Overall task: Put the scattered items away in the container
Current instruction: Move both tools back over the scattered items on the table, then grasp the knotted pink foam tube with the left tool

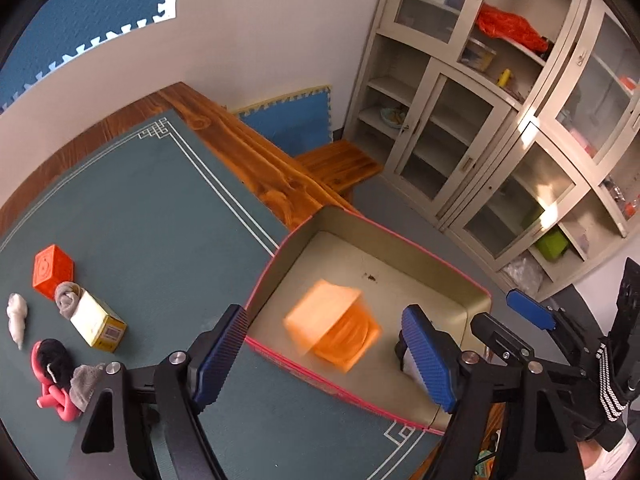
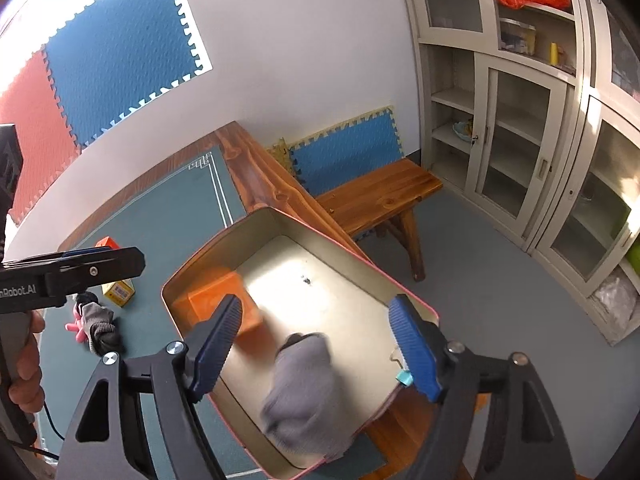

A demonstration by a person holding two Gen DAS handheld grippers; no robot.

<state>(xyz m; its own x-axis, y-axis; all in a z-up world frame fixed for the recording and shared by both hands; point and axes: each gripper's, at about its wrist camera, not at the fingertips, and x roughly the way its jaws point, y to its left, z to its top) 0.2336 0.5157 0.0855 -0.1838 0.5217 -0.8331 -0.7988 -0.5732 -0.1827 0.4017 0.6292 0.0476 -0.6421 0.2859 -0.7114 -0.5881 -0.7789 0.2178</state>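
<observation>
Both tools (image 1: 328, 356) (image 2: 316, 344) gape above the tin (image 1: 264, 268), seemingly.

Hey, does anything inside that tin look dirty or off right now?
Yes. A small dark speck sits on the bare floor of the tin, like a crumb or dirt. The orange block and grey sock inside are only motion-blurred, apparently just dropped from the open grippers.

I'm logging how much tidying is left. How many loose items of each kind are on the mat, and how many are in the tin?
On the mat:
Orange cube: 1
Yellow carton: 1
White item: 1
Grey socks: 2
Black sock: 1
Pink foam twist: 1
In the tin:
Orange cube: 1
Grey sock: 1
Total: 9
</observation>
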